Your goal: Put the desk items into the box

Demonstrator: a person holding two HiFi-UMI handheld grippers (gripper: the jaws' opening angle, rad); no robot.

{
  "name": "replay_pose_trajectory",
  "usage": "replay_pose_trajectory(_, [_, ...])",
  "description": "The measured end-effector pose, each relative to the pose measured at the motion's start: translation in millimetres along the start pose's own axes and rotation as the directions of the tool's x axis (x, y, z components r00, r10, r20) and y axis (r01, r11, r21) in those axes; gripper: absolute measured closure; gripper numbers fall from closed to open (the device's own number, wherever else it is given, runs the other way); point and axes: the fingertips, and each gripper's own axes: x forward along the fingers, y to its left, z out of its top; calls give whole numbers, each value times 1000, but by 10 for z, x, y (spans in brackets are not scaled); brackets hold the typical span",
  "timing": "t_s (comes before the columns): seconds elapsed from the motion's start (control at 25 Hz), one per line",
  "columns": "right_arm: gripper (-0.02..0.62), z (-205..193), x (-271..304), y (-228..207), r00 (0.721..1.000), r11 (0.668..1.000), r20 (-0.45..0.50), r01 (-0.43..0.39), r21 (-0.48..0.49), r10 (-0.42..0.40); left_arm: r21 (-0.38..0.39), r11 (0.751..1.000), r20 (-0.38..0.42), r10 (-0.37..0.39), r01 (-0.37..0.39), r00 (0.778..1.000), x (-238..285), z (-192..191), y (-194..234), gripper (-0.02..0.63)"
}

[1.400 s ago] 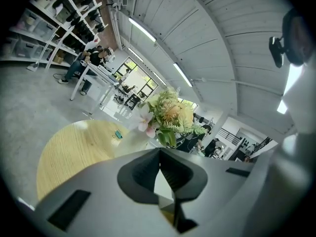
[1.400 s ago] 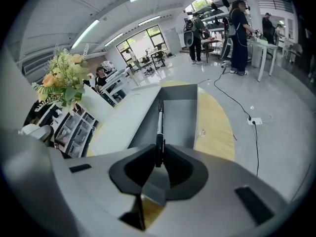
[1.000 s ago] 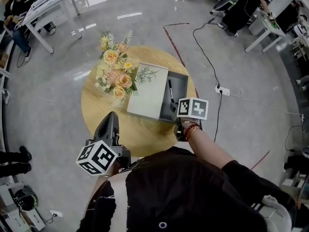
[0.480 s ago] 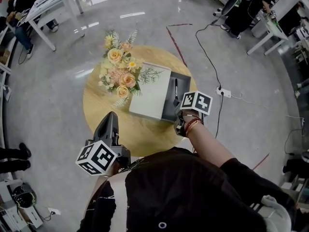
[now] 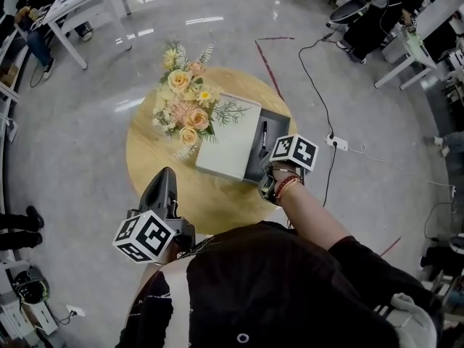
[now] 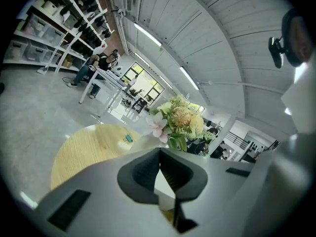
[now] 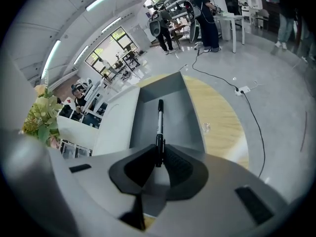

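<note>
Right tongs (image 7: 159, 157) clench the pen (image 7: 159, 122) by its near end, holding it lengthwise over the open box (image 7: 190, 117), apparently to lay it flat inside. Left tongs (image 6: 160, 159) hang clenched and empty above the surface (image 6: 84, 147), seemingly unneeded here.

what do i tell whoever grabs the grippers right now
Right gripper: shut on the pen, whose far end points down into the open gray box.
Left gripper: shut, empty, held off the near side of the round table.
A white panel lies along the box's left side, with the flowers behind it.
Done: pen brought over the box.
Left: release the pen into the box. What looks like a small teal clip lies on the table, not yet boxed.
</note>
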Motion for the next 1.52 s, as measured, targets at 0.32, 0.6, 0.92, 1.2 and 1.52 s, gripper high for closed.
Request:
replay_pose_trajectory(0.32, [529,-6,43,34,1000,1000,-15,-6,8,6,-11,1000,8,10,-10,1000,-7,4,12,595])
replay_pose_trajectory(0.6, [529,-1,97,23,1000,1000,-28,-7,11,7,-16,1000,15,20,-20,1000,4,-2,20,595])
replay_pose_trajectory(0.92, [529,-6,144,30,999,1000,-48,-9,13,10,-20,999,25,38,-38,999,-18,4,30,595])
replay_pose_trajectory(1.2, [529,-14,193,46,997,1000,-67,-24,12,25,-30,998,30,54,-53,998,-33,-32,50,595])
replay_pose_trajectory(1.52, [528,-24,232,54,995,999,-85,-44,21,45,-28,998,26,60,-59,998,-29,-56,36,595])
